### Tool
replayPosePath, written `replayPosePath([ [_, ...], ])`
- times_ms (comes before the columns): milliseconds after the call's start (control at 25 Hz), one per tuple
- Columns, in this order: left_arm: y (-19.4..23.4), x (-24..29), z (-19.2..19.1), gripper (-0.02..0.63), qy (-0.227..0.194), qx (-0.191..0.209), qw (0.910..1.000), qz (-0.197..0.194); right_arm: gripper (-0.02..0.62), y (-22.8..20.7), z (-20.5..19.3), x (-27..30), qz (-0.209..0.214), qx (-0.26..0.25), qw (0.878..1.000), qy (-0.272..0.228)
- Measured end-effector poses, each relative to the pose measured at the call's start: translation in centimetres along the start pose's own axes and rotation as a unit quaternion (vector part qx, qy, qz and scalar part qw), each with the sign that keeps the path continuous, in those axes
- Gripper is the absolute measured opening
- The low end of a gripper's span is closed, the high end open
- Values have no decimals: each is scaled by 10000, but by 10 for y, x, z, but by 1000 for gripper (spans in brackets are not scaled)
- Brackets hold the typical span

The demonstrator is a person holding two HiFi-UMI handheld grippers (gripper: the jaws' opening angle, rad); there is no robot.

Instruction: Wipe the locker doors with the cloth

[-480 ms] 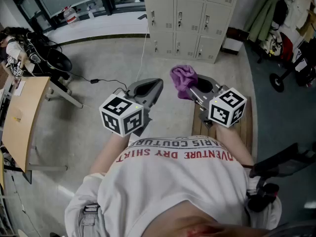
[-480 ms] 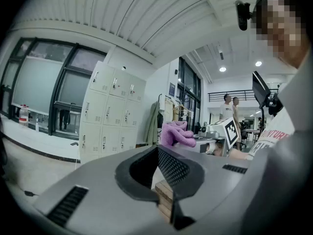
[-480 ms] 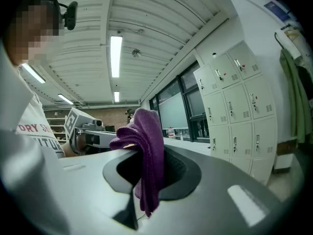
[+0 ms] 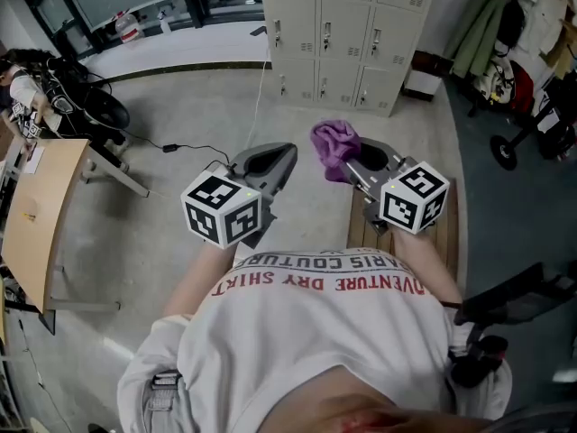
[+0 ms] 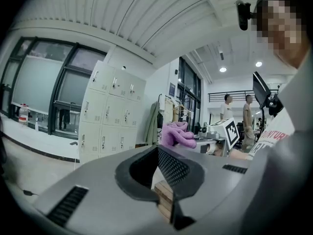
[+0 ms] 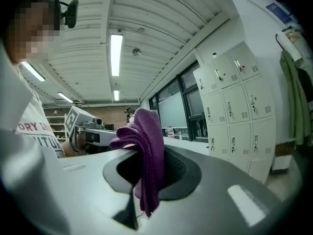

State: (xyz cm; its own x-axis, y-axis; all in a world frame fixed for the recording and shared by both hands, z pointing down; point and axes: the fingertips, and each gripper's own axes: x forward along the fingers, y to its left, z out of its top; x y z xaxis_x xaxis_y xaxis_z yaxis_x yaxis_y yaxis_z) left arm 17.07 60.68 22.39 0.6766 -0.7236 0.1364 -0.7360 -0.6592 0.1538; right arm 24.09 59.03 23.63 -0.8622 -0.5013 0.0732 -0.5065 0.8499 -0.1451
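Observation:
A bank of beige locker doors point(image 4: 347, 34) stands across the floor ahead, well beyond both grippers. My right gripper point(image 4: 350, 166) is shut on a purple cloth point(image 4: 334, 144), which bunches up above its jaws and hangs down between them point(image 6: 145, 155). My left gripper point(image 4: 270, 162) is level with it on the left, jaws together with nothing in them. In the left gripper view the lockers point(image 5: 105, 116) stand to the left and the cloth point(image 5: 177, 134) shows at the right. The right gripper view has the lockers point(image 6: 234, 106) on its right.
A wooden desk point(image 4: 38, 215) stands at the left, with a seated person point(image 4: 27, 79) beyond it. A cable point(image 4: 194, 148) trails over the floor. A wooden bench point(image 4: 449, 233) lies under my right arm. Hanging coats point(image 4: 491, 16) and a black stand point(image 4: 527, 129) fill the right side.

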Motion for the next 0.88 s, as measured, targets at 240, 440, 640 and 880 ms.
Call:
replayPosePath([
  [240,3,10,-3,0,90,-38,9999,-22,61,-11,-1,2,2,126,9999,-27],
  [440,25,28,-13,0,76,-164,9998,-2,61,-38,-18,16,-63,370,9993,-50],
  [640,85,43,-17,0,123,-348,9993,2,61,-73,-20,63,-285,539,9981,-35],
  [880,193,81,-22,0,218,-516,9984,-67,61,-130,-29,161,-421,589,9973,124],
])
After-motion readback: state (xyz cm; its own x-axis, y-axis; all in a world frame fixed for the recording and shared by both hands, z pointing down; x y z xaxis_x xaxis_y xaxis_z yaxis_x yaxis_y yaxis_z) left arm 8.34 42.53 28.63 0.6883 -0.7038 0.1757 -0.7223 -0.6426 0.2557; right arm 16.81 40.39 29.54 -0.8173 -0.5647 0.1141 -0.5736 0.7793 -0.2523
